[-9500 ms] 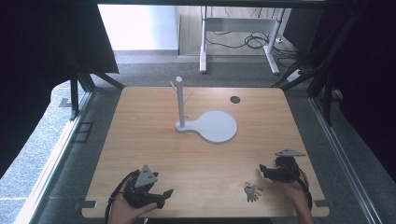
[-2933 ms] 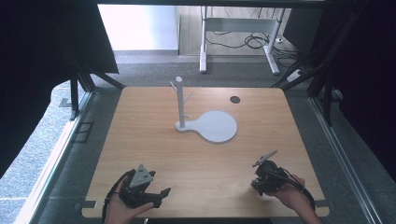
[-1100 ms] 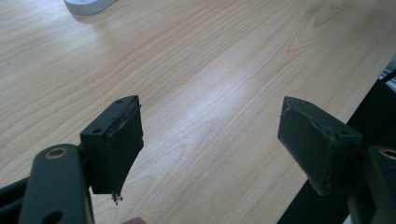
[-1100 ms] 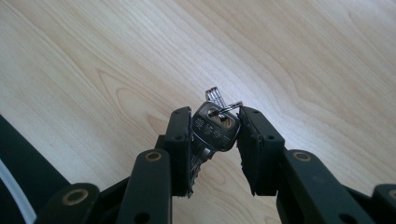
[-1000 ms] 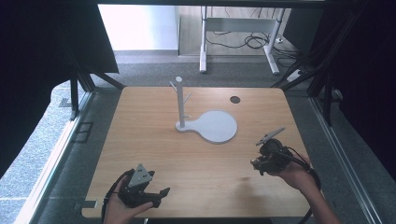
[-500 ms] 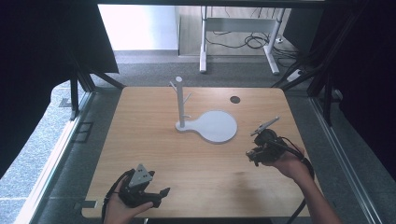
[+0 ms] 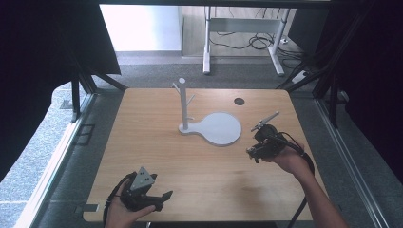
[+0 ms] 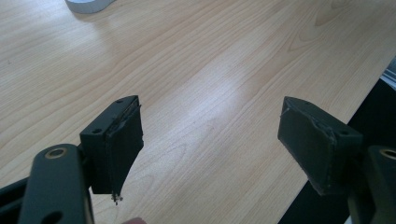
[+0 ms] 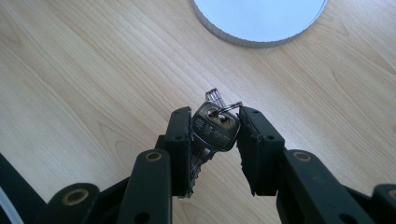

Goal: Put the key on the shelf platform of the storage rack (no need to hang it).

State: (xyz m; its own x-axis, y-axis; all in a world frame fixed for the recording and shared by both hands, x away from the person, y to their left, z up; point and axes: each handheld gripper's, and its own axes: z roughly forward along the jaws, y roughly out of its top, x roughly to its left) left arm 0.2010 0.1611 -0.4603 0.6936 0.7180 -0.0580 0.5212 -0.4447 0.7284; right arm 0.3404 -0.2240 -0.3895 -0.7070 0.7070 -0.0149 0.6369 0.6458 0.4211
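1. Right gripper [image 9: 215, 128]: clenched on a bunch of keys [image 9: 215, 128], carried above the bench [image 7: 157, 142], near the round white base [image 7: 219, 128] of the peg stand [image 7: 183, 102].
2. Left gripper [image 8: 210, 140]: released, jaws wide apart, empty, low at the bench's near edge.
3. Likely step: hanging the keys on a stand peg. Advice: keep the squeeze firm on the key head, leave the ring [image 9: 224, 110] free ahead of the jaws, approach the peg slowly, and let go only once the ring is hooked.
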